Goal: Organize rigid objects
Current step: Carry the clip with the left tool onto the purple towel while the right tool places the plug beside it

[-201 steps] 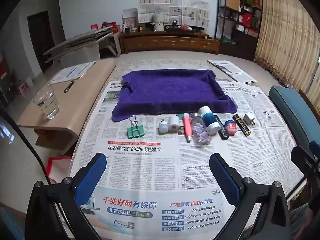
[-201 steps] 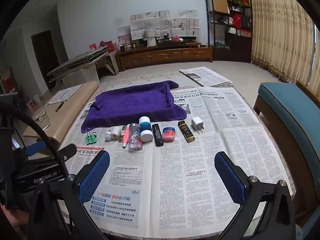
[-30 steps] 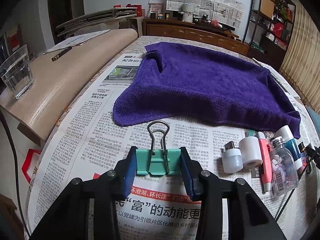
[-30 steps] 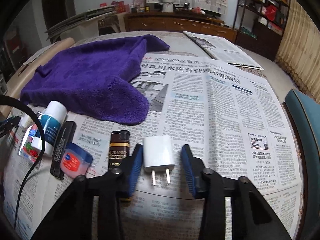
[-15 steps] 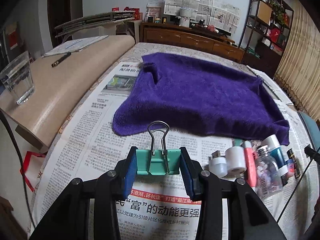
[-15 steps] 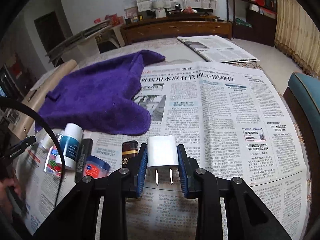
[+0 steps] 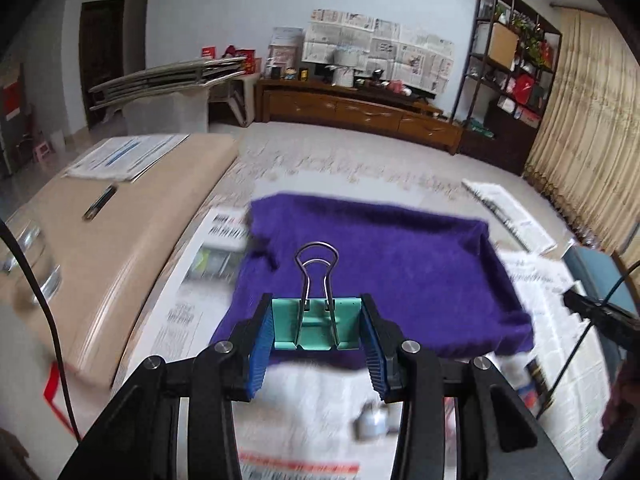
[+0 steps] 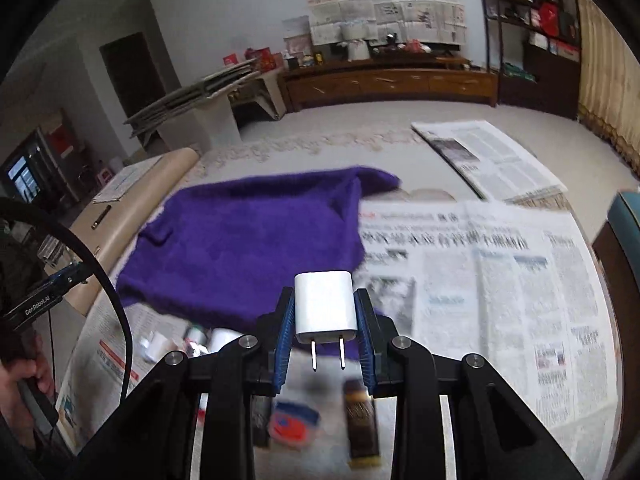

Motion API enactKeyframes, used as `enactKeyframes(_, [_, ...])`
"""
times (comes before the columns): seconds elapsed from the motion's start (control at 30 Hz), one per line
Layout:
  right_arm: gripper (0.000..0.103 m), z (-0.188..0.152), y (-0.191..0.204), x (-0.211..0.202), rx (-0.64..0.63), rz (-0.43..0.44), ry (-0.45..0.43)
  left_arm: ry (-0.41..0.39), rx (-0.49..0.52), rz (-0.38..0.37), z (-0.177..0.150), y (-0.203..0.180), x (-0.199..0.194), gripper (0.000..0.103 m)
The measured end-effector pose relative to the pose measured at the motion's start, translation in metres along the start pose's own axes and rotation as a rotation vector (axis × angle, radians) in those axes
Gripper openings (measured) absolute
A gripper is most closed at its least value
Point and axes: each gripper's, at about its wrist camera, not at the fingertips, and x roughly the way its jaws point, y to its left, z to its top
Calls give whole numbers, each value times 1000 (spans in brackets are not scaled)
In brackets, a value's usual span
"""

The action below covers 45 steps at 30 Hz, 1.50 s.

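Observation:
My left gripper (image 7: 316, 322) is shut on a green binder clip (image 7: 317, 325) with its wire handles pointing away, held in the air over the near edge of the purple towel (image 7: 400, 276). In the right wrist view my right gripper (image 8: 325, 316) is shut on a white plug adapter (image 8: 325, 305), prongs toward the camera, lifted above the purple towel (image 8: 248, 248) corner. Below it on the newspaper lie a dark brown tube (image 8: 362, 416), a small red and blue jar (image 8: 294, 426) and other small bottles (image 8: 200, 338), blurred.
Newspaper (image 8: 500, 280) covers the table. A beige side table (image 7: 100, 248) with a pen and a glass stands to the left. A teal seat (image 7: 596, 272) is at the right. A person's hand (image 8: 20, 376) holds the other gripper's handle at the left.
Both grippers have risen off the newspaper with the clip and the adapter in them and now hang over the towel's near edge. The right jaws closed onto the adapter.

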Motion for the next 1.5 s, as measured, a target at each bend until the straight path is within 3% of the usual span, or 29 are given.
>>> enactKeyframes(0.27, [29,62,37,49,-39,44,-1,19,53,-72,48,-24,57,39])
enactKeyframes(0.5, [29,89,47,124,-56,29,84,101,72,-108,58,-35,129,39])
enactKeyframes(0.8, [29,86,44,199,-101,-31,224,201,86,-109,55,-43,185,39])
enactKeyframes(1.27, [30,83,47,210,-180,-74,289,315,210,-34,49,-57,205,40])
enactKeyframes(1.3, [31,82,48,209,-197,-74,291,318,219,-29,48,-59,205,43])
enactKeyframes(1.33, [33,82,48,209,-201,-72,294,323,218,-16,48,-59,206,56])
enactKeyframes(1.4, [45,83,50,209,-195,-53,298,336,204,-3,48,-55,208,69])
enactKeyframes(1.5, [49,79,46,198,-167,-42,294,313,157,-27,48,-43,201,69])
